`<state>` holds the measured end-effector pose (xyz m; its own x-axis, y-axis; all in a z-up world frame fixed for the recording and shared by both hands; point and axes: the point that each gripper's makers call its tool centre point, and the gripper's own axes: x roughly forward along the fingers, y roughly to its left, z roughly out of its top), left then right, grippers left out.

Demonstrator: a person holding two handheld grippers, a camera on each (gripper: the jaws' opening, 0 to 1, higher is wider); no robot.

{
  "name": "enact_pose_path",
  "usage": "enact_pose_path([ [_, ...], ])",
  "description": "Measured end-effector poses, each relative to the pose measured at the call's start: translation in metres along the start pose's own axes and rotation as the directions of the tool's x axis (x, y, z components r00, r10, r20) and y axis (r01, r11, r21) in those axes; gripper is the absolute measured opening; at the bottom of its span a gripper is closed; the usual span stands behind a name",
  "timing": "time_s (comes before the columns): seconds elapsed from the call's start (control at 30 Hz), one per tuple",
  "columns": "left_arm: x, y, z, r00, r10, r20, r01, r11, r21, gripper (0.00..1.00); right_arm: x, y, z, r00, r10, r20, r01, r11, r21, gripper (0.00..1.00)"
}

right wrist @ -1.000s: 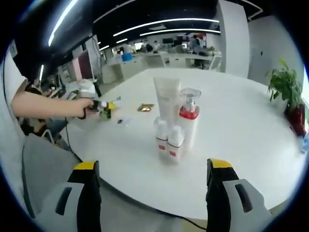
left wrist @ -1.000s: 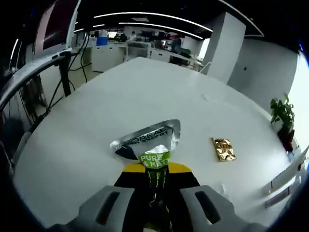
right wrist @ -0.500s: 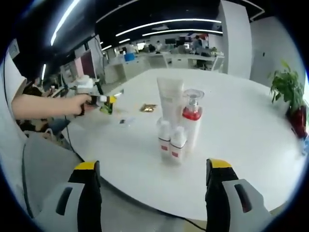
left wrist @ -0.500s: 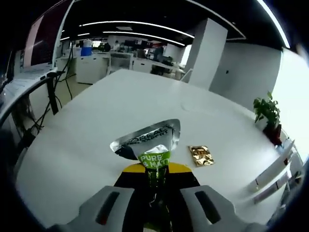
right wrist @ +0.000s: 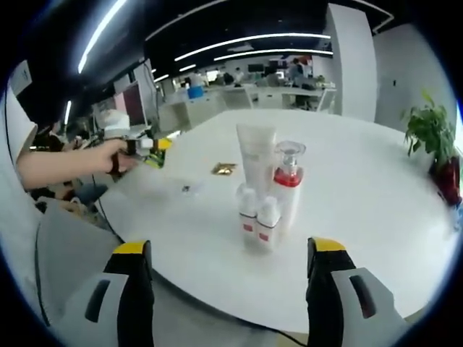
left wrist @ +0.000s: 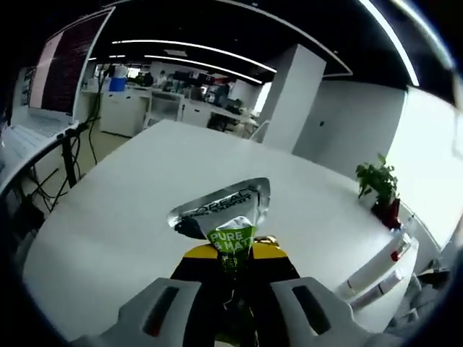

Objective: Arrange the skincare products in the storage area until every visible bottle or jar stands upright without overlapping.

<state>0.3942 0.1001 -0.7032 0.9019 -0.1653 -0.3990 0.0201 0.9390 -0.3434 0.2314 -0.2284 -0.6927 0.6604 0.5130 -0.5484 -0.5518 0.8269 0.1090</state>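
Pinching a silver tube (left wrist: pixel 221 213) printed "L'OREAL" and "PURE & MATTE", the left gripper (left wrist: pixel 233 278) hangs above the desk (left wrist: pixel 130 210); the right gripper (right wrist: pixel 228 289) has its jaws spread.

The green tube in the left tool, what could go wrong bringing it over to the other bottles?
The tube is pinched near one end, so it may slip or flop when stood upright. The upright group, a white tube, pump bottle and two small bottles, stands tightly packed; a nudge could topple several.
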Motion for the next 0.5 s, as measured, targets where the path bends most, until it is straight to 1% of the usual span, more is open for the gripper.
enact_pose_path([
  [0.1,-0.009,-0.013,0.007,0.999,-0.031,0.02,0.032,0.999,-0.015,0.08,0.0,0.001,0.002,1.0,0.004,0.009,-0.004,1.0,0.002,0.87],
  [0.27,-0.016,-0.021,0.016,0.997,-0.059,0.044,0.061,0.998,-0.027,0.08,0.0,0.003,0.002,1.0,0.011,0.017,-0.011,1.0,-0.006,0.87],
  [0.4,-0.027,-0.027,0.024,0.994,-0.083,0.064,0.085,0.996,-0.034,0.08,0.0,0.005,0.003,1.0,0.018,0.019,-0.017,1.0,-0.013,0.86],
  [0.5,-0.032,-0.03,0.028,0.993,-0.097,0.074,0.1,0.994,-0.035,0.08,-0.001,0.004,0.005,1.0,0.012,0.025,-0.011,1.0,-0.02,0.86],
])
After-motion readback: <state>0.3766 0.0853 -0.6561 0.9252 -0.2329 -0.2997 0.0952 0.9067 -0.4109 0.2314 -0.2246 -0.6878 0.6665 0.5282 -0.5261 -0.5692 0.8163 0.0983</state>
